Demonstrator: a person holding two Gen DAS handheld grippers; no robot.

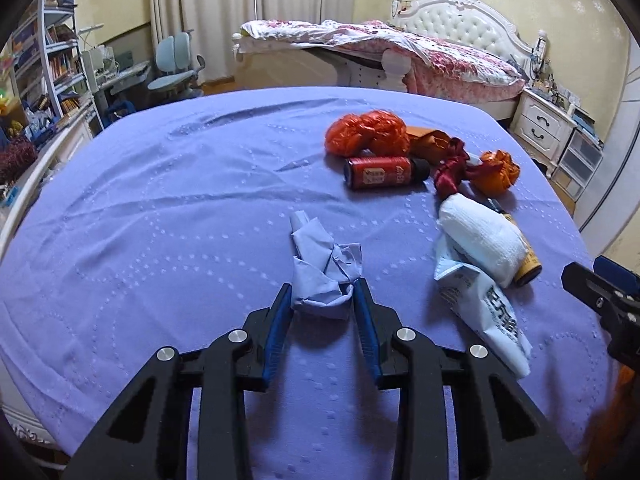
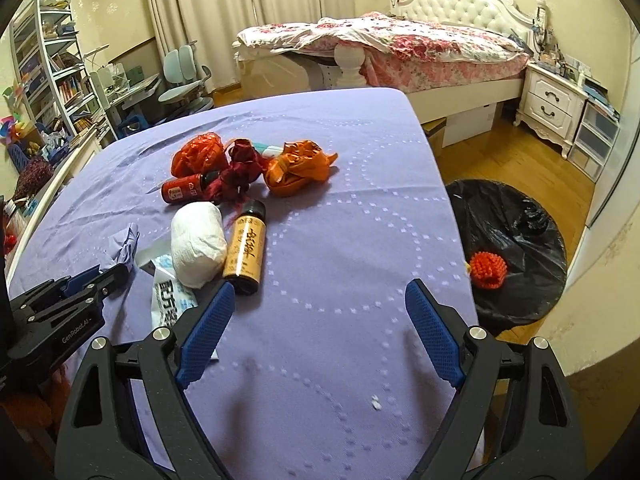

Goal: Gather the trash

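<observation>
Left gripper (image 1: pixel 322 286): clamped on crumpled pale-blue paper wad (image 1: pixel 320 268) (lower end hidden behind pads). Right gripper (image 2: pixel 320 292): spread wide, empty; black-lined bin (image 2: pixel 516 216), right edge, partly cut off.

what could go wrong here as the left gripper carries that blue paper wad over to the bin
1. The left gripper pinches only the near end of the crumpled blue paper; it may slip out when lifted.
2. The bin sits on the floor past the far side of the bed, so the paper could drop short.
3. The open right gripper hovers close to the yellow bottle and could nudge it.
</observation>
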